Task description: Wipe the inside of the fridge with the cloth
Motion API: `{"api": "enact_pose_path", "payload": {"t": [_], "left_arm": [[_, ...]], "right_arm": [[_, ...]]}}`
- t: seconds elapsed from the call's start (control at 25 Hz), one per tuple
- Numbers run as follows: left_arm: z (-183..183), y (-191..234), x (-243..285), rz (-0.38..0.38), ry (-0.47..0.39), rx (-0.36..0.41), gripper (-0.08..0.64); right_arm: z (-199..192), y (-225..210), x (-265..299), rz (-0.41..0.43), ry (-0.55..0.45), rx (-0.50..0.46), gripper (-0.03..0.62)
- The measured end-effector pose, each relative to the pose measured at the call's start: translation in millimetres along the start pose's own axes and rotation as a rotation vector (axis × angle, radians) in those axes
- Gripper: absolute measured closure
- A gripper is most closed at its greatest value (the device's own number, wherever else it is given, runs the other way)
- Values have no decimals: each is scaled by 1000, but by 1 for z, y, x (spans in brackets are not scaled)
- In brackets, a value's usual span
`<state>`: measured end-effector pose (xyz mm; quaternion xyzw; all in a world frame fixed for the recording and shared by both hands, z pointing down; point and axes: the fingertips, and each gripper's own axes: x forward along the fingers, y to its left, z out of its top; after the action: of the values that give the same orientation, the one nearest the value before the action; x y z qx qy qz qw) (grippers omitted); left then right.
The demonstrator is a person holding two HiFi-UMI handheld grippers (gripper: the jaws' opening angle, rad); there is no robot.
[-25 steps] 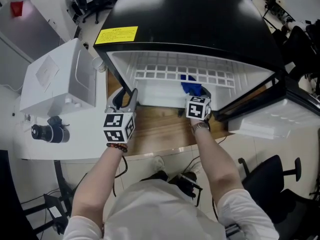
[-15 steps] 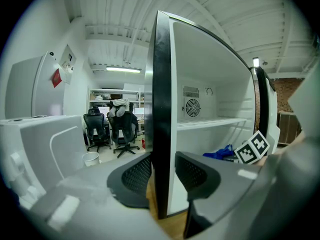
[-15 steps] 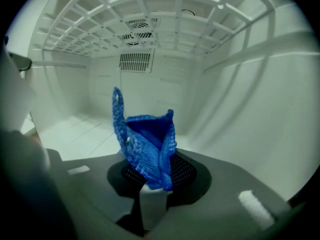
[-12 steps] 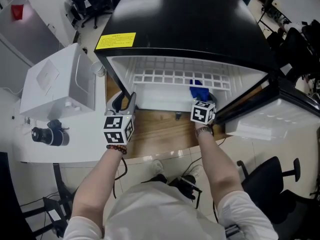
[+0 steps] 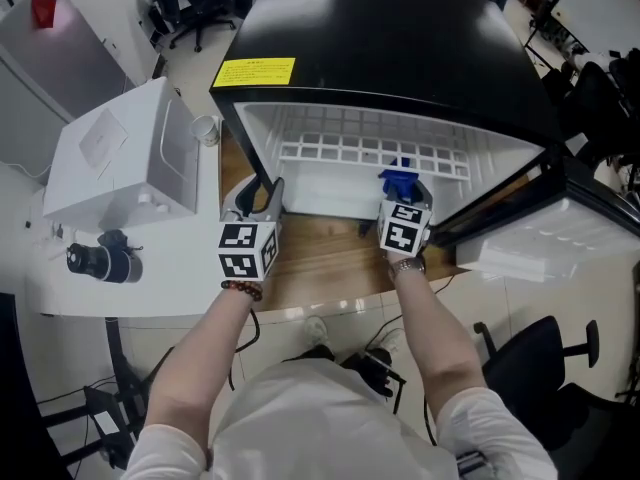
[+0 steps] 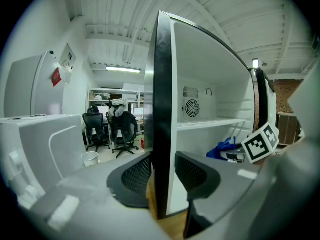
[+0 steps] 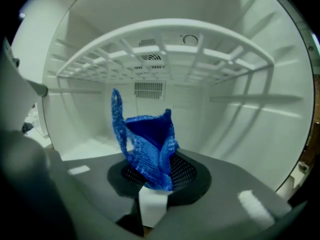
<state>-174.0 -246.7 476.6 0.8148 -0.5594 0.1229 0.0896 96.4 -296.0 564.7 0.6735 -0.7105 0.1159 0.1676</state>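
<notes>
A small black fridge (image 5: 400, 38) is seen standing open on a wooden bench (image 5: 330, 258), with its white interior turned toward the lower edge of the head view. The left gripper (image 5: 256, 198) is set at the fridge's left side wall (image 6: 162, 109), left of centre in that frame. In the left gripper view its fingers (image 6: 135, 176) are closed on the wall's black front edge, one outside the cabinet and one inside.

The right gripper (image 5: 402, 196) is held in the fridge's mouth, right of centre, below the white wire shelf (image 5: 340, 151). Its fingers (image 7: 187, 171) are clamped on the blue cloth (image 7: 147, 144), which stands bunched up from the pads in front of the back wall. Whether the cloth touches any inner surface cannot be told.

The open door (image 5: 540, 243) is seen at the right edge of the head view. A white appliance (image 5: 110, 158) is placed at the upper left, and a cup (image 5: 207, 129) is seen between it and the fridge.
</notes>
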Motion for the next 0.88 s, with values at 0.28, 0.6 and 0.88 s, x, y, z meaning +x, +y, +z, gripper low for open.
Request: {"api": "enact_pose_path", "payload": {"t": [0.28, 0.6, 0.88], "left_arm": [[-1, 0, 0, -8, 7, 0, 422], [-1, -1, -1, -16, 13, 6, 422], [-2, -2, -2, -30, 17, 24, 423]], "right_arm": [[27, 124, -28, 249, -80, -40, 505], [-11, 220, -22, 410, 14, -127, 505], [-43, 222, 5, 380, 103, -189, 505]]}}
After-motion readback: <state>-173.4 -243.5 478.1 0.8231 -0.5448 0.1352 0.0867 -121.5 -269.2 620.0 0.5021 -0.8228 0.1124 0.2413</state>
